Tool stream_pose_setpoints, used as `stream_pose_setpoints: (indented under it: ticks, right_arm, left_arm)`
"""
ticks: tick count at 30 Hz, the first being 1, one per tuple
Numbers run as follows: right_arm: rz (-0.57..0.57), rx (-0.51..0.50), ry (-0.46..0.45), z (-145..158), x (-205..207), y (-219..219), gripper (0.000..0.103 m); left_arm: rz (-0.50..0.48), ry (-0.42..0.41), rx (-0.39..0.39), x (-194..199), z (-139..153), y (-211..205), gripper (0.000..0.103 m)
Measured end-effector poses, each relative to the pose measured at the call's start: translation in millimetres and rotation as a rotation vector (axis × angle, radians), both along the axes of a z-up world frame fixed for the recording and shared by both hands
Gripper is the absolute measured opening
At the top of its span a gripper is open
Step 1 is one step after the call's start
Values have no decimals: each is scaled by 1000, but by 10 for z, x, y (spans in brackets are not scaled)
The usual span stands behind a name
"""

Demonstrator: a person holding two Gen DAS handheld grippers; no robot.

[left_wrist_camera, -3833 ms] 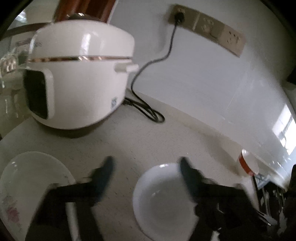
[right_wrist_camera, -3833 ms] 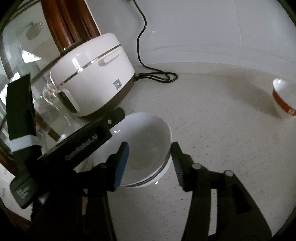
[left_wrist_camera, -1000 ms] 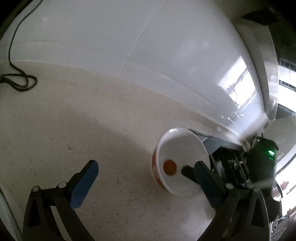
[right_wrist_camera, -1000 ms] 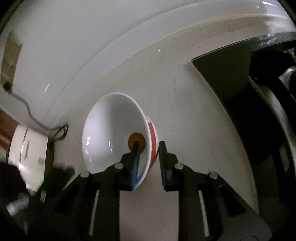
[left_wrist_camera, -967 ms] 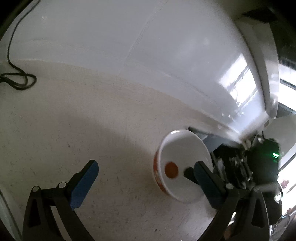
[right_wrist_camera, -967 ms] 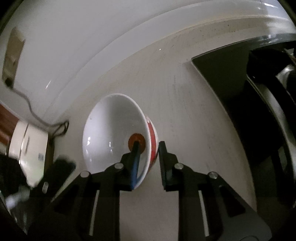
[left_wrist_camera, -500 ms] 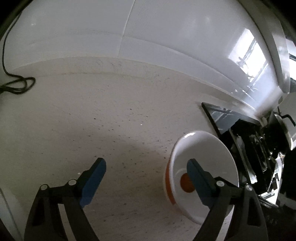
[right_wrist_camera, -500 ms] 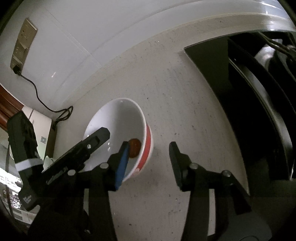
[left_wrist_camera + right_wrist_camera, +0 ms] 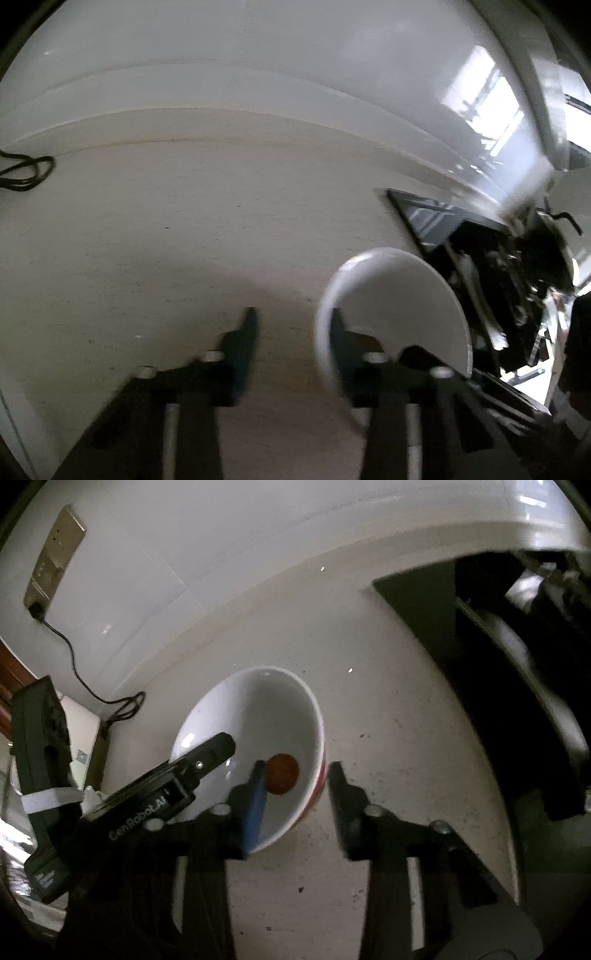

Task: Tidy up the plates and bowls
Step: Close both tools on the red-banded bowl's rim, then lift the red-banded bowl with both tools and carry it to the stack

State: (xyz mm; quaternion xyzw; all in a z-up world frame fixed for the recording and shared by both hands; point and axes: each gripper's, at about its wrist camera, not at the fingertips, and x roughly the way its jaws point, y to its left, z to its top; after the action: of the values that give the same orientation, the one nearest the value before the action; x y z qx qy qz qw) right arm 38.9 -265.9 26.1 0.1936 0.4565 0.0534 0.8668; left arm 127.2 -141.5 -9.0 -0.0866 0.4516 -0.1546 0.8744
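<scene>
Left wrist view is smeared by motion blur throughout; the left gripper (image 9: 291, 328) fingers are soft-edged, so pad contact with the bowl (image 9: 399, 295) rim cannot be judged. The bowl's lower part is covered by the finger at lower centre-right. The cord (image 9: 26, 173) is cut off at the left edge. The dark clutter (image 9: 517, 295) at right is too blurred to identify.

In the right wrist view the bowl's (image 9: 255, 716) lower-left rim is hidden behind the left gripper (image 9: 207, 757) body. The cooker (image 9: 86, 738) at mid-left is mostly blocked. The black recess (image 9: 498, 664) at upper right is underexposed and its contents are unreadable. The socket (image 9: 51, 561) is distorted near the upper-left edge.
</scene>
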Motion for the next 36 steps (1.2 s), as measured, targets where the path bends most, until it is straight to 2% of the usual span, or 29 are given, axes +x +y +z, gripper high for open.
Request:
stream_pose_setpoints:
  ticks: [4, 8, 13, 19, 25, 29, 31, 33, 36]
  right_arm:
    - [-5, -51, -26, 28, -41, 76, 31]
    - [4, -51, -7, 29, 24, 106, 27]
    - [67, -99, 20, 34, 221, 284, 24]
    - [161, -107, 55, 1, 491, 520, 23]
    - [244, -85, 81, -26, 643, 653, 31]
    - [252, -81, 45, -47, 574, 607, 26]
    - [230, -75, 33, -68, 529, 557, 23]
    - [208, -31, 27, -72, 500, 457, 22]
    - [190, 36, 2, -8, 456, 308, 21]
  left_arm:
    - [-17, -18, 24, -44, 46, -43, 11]
    - [10, -25, 32, -60, 68, 28, 10]
    - [72, -35, 37, -46, 105, 216, 10]
    - [161, -57, 68, -5, 122, 414, 10]
    - [200, -59, 63, -16, 123, 498, 11]
    - [197, -92, 80, -126, 183, 475, 11]
    - [192, -102, 61, -170, 201, 452, 11]
    - [183, -116, 52, -200, 216, 427, 11]
    - [178, -154, 80, -279, 256, 383, 10]
